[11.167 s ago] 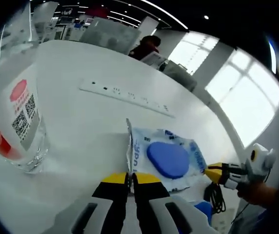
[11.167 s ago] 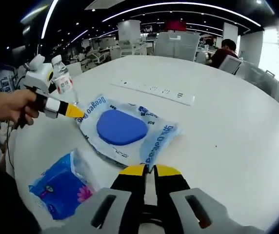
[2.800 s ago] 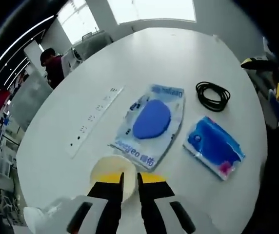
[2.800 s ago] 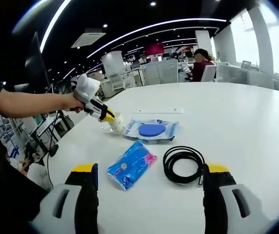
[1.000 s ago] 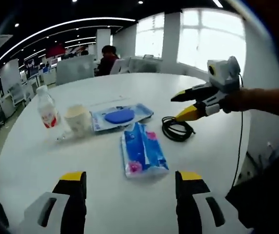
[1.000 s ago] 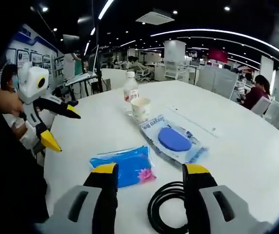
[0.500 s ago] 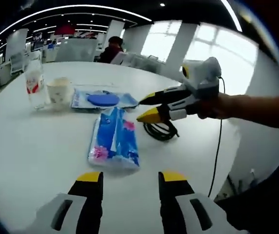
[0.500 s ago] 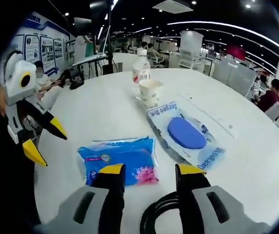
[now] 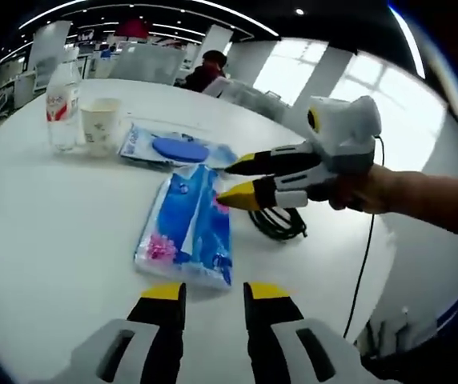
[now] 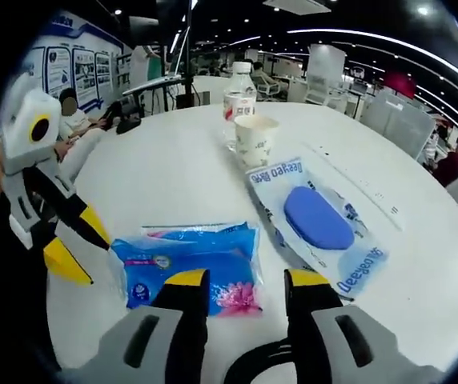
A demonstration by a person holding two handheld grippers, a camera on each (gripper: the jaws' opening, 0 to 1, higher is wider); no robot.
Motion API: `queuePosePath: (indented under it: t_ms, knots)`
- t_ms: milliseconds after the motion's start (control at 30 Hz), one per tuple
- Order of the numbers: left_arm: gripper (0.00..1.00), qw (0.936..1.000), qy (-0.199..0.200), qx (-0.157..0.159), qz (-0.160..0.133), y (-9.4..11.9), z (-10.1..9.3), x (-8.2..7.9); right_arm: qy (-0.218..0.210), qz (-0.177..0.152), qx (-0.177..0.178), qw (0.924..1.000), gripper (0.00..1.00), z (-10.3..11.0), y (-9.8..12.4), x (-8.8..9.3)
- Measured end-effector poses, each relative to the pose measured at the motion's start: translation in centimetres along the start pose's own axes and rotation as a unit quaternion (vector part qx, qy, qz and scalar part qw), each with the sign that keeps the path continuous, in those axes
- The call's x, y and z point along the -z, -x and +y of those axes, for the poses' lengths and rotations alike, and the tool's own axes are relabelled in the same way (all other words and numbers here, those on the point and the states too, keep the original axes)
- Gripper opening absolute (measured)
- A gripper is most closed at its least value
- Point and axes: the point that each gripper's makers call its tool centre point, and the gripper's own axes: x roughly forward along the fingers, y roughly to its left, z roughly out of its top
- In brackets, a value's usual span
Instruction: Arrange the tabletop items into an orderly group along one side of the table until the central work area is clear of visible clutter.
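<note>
On the desk, round the tissue pack: both claws converge on it from opposite ends.
Landmark: blue tissue pack (image 9: 187, 228) lying flat on the white desk (image 9: 45, 216), nearer the person than the other items.
Left claw (image 9: 206, 290): jaws parted narrowly, holding nothing, their tips just short of the pack's near end — lined up, I judge, to pinch that edge.
Right claw (image 10: 239, 280): jaws parted a little, empty, tips at the pack's long side; in the left gripper view its yellow tips sit over the pack's far edge.
Wet-wipe pouch (image 10: 317, 216): just beyond the tissue pack, flat, blue lid up.
Paper cup (image 10: 255, 140) and water bottle (image 10: 238, 94): upright, side by side, beyond the pouch — already a row, likely the chosen side.
Black cable coil (image 9: 281, 222): beside the tissue pack, partly under the right claw.
Change vs. half a second ago: left claw's gap has narrowed and the pack looms larger in both views; both claws have closed in. Items themselves unmoved.
Step, as judged: two-claw pickup of the tissue pack, to join the row.
</note>
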Motion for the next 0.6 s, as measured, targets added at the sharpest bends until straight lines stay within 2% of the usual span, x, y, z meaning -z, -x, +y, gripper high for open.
queuePosePath:
  t_ms: [133,233,300,333,467,600]
  knots:
    - [0.21,1.0,-0.002,-0.004,-0.001,-0.6,0.0,-0.2,0.006,0.014,-0.004,0.9999,0.23,0.4,-0.6,0.8]
    - [0.19,0.9999,0.005,-0.012,0.006,-1.2,0.6,0.1,0.003,0.017,-0.001,0.9999,0.2,0.6,-0.6,1.1]
    - [0.19,0.9997,0.017,-0.014,0.007,-1.1,0.7,0.3,-0.002,0.016,0.004,0.9999,0.14,0.5,-0.5,1.1]
    - [0.19,0.9995,0.03,-0.006,0.009,-0.7,0.1,0.4,-0.003,0.016,0.011,0.9998,0.1,0.3,-0.4,1.1]
    - [0.27,0.9998,0.021,-0.004,0.004,-0.4,-0.3,0.3,-0.021,0.014,0.021,0.9995,0.03,0.0,-0.1,1.4]
    - [0.17,0.9996,0.014,-0.023,0.006,-0.9,1.2,0.4,-0.029,0.014,0.019,0.9993,0.0,0.4,0.2,1.6]
